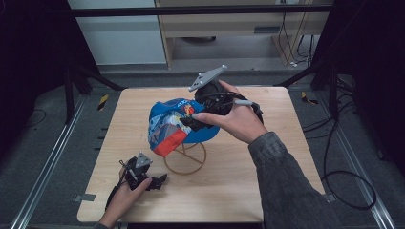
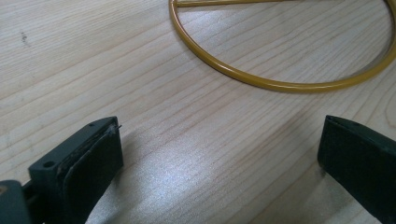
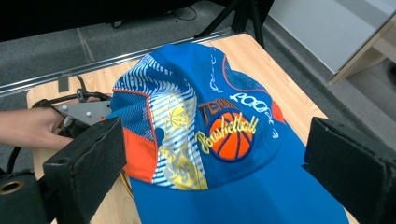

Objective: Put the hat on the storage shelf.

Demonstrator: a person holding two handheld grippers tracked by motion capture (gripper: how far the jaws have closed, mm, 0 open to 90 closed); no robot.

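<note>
Cap (image 3: pixel 219 140): blue fabric, basketball embroidery, set on a yellow wire stand (image 1: pixel 185 160).
Right tool (image 1: pixel 200 123): spread wide above the cap.
Left tool (image 1: pixel 160 181): spread wide, rested on the wooden surface (image 1: pixel 229 181).

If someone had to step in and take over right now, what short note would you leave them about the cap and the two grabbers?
Left gripper: open, resting low on the table, holding nothing, near the yellow wire stand.
Right gripper: open, jaws wide either side of the blue basketball cap, not gripping it.
The cap sits draped on top of the stand, at the table's middle.
Done: cap appears to be on the stand.
Left: judge whether it sits well; likely adjust it or draw the right gripper away.
</note>
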